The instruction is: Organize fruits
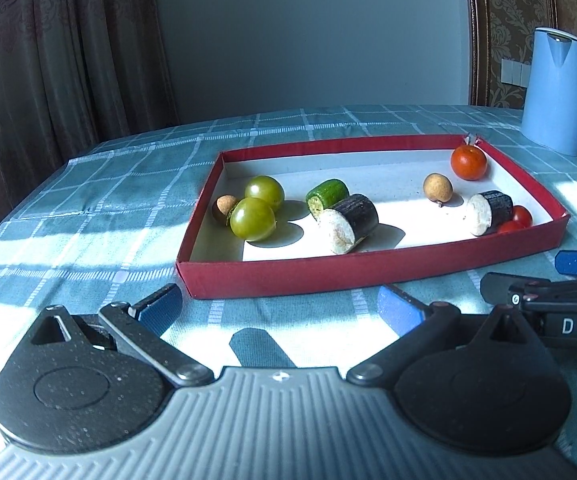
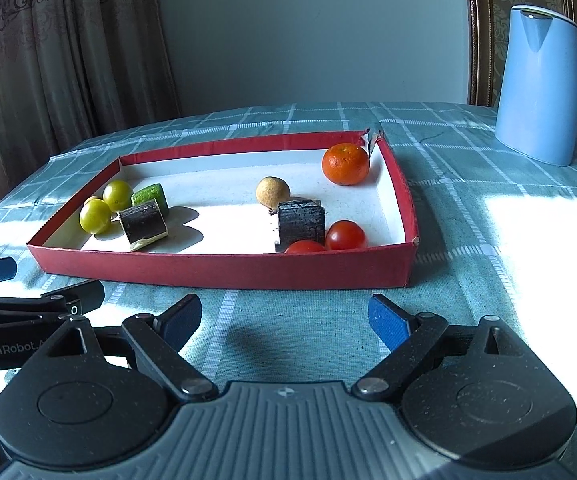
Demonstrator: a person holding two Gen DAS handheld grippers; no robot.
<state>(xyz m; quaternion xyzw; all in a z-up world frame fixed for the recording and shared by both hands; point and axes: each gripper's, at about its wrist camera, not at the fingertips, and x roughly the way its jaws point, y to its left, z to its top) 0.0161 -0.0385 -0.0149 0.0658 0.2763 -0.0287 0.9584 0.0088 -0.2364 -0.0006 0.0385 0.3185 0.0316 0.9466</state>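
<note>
Left gripper [image 1: 278, 306] I hold wide open and empty before the tray [image 1: 368, 276]. Green tomatoes [image 1: 253, 218] sit left, sugarcane pieces [image 1: 348, 222] mid-tray, the orange [image 1: 468, 163] far right, apparently sorted by colour. Right gripper [image 2: 284, 320] is likewise spread, empty.

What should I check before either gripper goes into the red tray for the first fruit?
1. Left gripper open, holding nothing: ok.
2. Right gripper open, holding nothing: ok.
3. Both in front of the red tray, outside it: ok.
4. Orange free to grasp, alone in the far right corner: ok.
5. Red tomatoes free to grasp: not ok, crowded against a dark cut piece and the front wall.
6. Where sorted fruit goes: cannot tell.
</note>
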